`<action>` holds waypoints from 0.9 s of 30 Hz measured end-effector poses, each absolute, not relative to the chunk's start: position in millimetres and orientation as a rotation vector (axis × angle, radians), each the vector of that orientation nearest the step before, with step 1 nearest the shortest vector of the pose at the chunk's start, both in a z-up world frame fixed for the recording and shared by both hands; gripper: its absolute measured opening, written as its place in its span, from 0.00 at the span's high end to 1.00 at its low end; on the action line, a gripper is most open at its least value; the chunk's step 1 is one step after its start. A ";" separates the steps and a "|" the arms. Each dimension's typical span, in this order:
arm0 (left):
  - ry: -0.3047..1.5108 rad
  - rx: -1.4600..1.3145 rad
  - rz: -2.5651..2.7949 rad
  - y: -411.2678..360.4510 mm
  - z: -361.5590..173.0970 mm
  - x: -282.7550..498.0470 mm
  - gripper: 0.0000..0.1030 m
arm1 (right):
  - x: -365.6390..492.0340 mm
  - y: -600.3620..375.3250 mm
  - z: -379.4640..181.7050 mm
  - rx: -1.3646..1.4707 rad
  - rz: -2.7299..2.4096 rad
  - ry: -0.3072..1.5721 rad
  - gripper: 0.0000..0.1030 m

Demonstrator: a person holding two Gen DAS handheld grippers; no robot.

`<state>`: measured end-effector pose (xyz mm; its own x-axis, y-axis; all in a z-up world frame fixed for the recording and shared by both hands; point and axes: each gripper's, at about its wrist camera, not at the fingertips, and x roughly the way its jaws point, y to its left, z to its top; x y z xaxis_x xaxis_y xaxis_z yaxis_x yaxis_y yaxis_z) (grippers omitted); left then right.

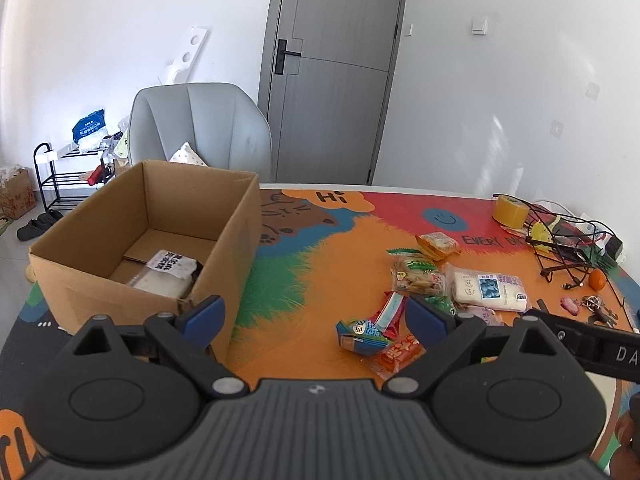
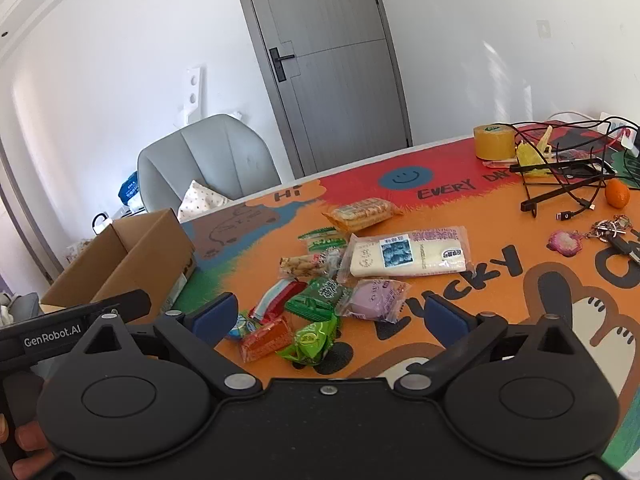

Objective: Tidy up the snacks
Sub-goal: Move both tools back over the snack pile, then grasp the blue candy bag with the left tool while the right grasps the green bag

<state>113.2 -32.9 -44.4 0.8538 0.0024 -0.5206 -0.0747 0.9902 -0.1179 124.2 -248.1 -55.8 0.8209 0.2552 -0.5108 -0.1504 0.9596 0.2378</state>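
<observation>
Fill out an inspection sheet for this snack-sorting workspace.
Surface: table under a colourful cartoon mat.
Job's things: cardboard box open, one white packet inside; loose snacks on the mat, including a white cake pack and green sweets.
Clutter: tape roll, orange fruit, keys, black wire stand.
Grippers: left gripper open, empty; right gripper open, empty.
Cables: black leads at the far right.
Surroundings: grey chair, grey door shut, shoe rack.
</observation>
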 end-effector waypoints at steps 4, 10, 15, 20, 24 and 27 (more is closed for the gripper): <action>0.568 -0.136 0.022 -37.4 -54.0 123.9 0.08 | 130.6 -251.9 -65.8 0.207 0.201 0.592 0.11; 0.589 -0.137 -0.007 -42.8 -66.9 139.2 0.11 | 144.4 -247.0 -83.1 0.229 0.223 0.653 0.25; 0.617 -0.138 -0.022 -45.2 -77.3 152.8 0.18 | 156.3 -239.4 -92.9 0.228 0.242 0.683 0.29; 0.638 -0.141 -0.032 -45.9 -85.1 163.7 0.22 | 167.4 -232.2 -103.1 0.231 0.259 0.724 0.36; 0.654 -0.138 -0.037 -46.7 -89.8 171.0 0.25 | 172.9 -227.3 -110.9 0.232 0.272 0.749 0.45; 0.661 -0.138 -0.043 -48.3 -92.6 175.9 0.26 | 175.3 -226.5 -113.8 0.227 0.276 0.759 0.62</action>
